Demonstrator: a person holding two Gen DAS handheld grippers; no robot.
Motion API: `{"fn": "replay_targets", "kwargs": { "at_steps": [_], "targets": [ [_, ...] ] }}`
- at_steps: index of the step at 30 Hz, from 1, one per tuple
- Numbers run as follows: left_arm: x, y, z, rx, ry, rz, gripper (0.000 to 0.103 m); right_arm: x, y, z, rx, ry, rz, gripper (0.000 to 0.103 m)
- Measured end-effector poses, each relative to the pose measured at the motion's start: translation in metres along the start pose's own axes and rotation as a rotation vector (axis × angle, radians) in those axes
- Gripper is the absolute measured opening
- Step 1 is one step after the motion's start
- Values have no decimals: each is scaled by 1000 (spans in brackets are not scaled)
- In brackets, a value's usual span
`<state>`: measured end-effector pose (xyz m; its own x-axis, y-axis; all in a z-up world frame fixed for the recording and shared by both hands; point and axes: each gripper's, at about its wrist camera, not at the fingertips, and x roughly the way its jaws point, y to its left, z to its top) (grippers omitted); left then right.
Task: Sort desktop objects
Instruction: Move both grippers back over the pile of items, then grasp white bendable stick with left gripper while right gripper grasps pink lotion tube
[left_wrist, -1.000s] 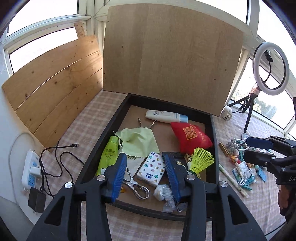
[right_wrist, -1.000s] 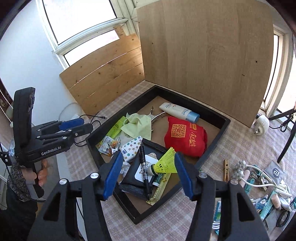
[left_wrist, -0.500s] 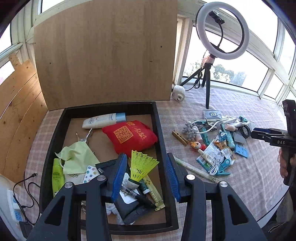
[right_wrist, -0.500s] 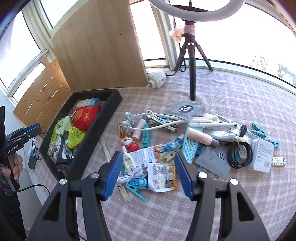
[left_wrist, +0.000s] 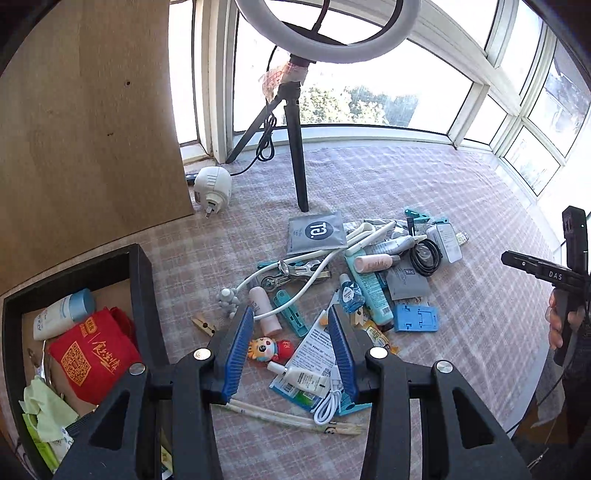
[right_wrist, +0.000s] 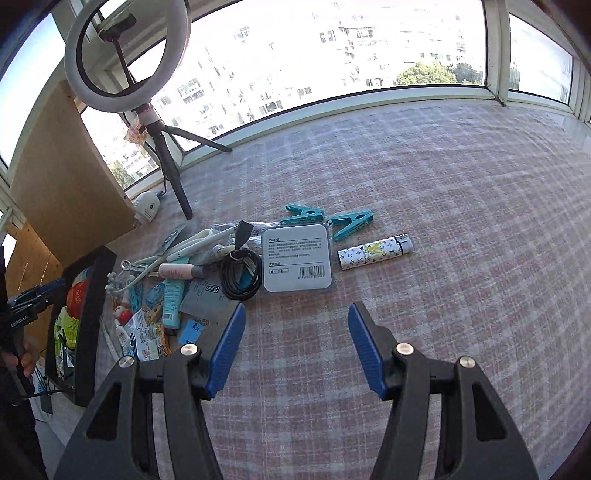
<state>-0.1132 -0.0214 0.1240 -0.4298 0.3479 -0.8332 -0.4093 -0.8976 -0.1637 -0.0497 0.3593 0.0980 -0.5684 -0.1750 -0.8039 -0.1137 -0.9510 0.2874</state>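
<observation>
Hovering wide-jawed and empty, left gripper (left_wrist: 291, 345) and right gripper (right_wrist: 295, 347) risk snagging the white looping cable (left_wrist: 295, 286) tangled through the clutter.

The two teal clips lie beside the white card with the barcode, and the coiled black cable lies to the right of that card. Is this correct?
Not quite. In the right wrist view the black cable lies to the left of the white card, touching its edge. The two teal clips do lie beside the card, at its far edge.
</observation>
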Motion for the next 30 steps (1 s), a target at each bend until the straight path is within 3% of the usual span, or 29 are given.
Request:
{"fn": "replay_targets", "kwargs": {
  "at_steps": [5, 12, 14, 16, 18, 20, 27, 30],
  "targets": [
    [40, -5, 15, -36, 41, -19, 38, 19, 17, 1, -48, 35, 55, 57],
    [78, 1, 22, -67, 98, 3, 37, 64, 98, 13, -362, 113, 106, 56],
    [86, 3, 23, -74, 110, 2, 34, 80, 119, 17, -448, 131, 101, 56],
    [94, 5, 25, -80, 121, 1, 22, 94, 132, 20, -503, 153, 111, 56],
    [103, 6, 26, -86, 132, 0, 21, 107, 141, 23, -540, 175, 116, 55],
    [105, 9, 27, -99, 126, -13, 7, 119, 147, 24, -573, 196, 110, 54],
    [95, 13, 23, -123, 87, -76, 2, 143, 161, 23, -642, 232, 105, 47],
    [87, 10, 21, -104, 80, -63, 2, 147, 166, 22, -667, 236, 99, 46]
  ]
}}
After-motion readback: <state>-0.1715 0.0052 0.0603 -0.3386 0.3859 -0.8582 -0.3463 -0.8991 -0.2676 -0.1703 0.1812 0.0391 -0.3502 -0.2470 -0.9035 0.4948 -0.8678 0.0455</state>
